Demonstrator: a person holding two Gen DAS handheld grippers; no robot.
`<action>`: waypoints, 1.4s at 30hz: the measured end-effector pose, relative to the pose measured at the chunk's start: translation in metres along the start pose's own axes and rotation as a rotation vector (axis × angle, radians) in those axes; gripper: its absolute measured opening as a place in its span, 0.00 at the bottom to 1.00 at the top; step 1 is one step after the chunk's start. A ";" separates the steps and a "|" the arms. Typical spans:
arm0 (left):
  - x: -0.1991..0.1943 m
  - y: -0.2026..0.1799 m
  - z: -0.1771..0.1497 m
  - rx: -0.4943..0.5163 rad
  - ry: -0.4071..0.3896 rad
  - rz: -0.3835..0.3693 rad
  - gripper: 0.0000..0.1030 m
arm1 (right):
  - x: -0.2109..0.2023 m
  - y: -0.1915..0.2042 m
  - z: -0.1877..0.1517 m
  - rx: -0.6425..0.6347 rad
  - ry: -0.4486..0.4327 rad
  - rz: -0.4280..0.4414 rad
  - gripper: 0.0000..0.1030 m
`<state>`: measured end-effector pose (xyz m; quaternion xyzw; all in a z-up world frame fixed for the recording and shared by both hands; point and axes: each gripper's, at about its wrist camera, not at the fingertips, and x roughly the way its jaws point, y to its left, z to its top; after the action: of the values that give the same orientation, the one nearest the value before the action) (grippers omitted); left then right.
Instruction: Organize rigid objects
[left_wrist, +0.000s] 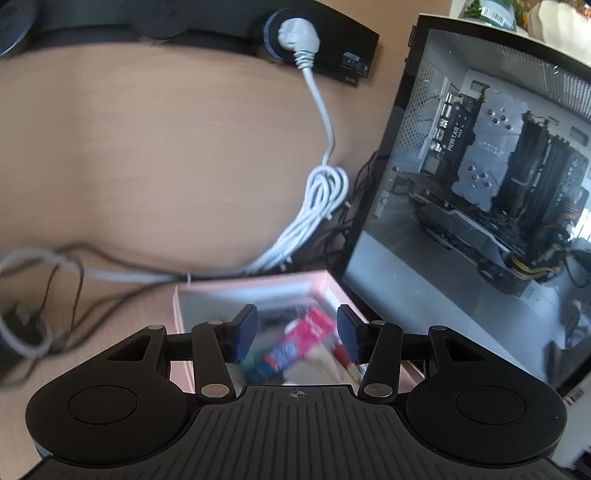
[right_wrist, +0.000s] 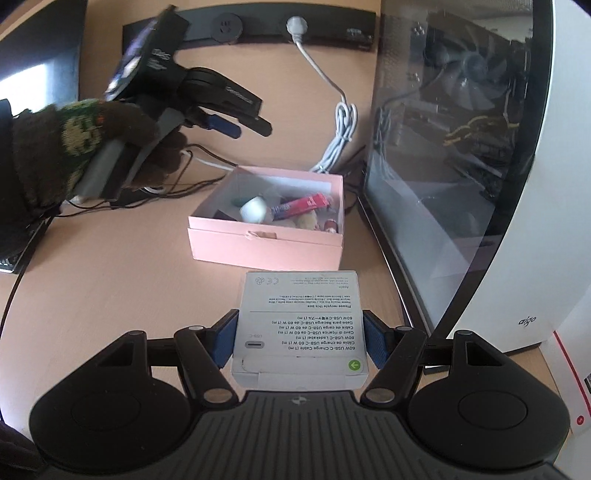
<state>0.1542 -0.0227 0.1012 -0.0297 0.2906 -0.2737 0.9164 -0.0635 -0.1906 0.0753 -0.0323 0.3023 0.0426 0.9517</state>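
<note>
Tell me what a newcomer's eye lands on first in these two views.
First, the white USB-C cable box, held between the right gripper's blue pads low in the right wrist view. Just beyond it on the wooden desk sits the open pink box, filled with small items, a red tube among them. At right stands the glass-sided computer case; the left gripper hovers open over the pink box.

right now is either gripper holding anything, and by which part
The right gripper clamps the white USB-C cable box by its two long sides, near its near end. The left gripper is open, holding nothing.

left gripper (left_wrist: 297, 334) agape and raised in a gloved hand (right_wrist: 85, 147); right gripper (right_wrist: 300, 341) clamped.
</note>
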 end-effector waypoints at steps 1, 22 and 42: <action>-0.007 0.002 -0.007 -0.007 0.004 0.004 0.51 | 0.004 -0.001 0.000 -0.004 0.010 0.003 0.67; -0.110 0.069 -0.120 -0.134 0.138 0.269 0.51 | 0.157 0.002 0.155 0.079 -0.050 0.020 0.77; -0.086 0.063 -0.168 0.012 0.230 0.268 0.71 | 0.117 0.074 -0.012 0.110 0.182 -0.083 0.79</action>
<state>0.0335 0.0929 -0.0069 0.0462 0.3933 -0.1524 0.9055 0.0172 -0.1106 -0.0049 0.0037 0.3878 -0.0168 0.9216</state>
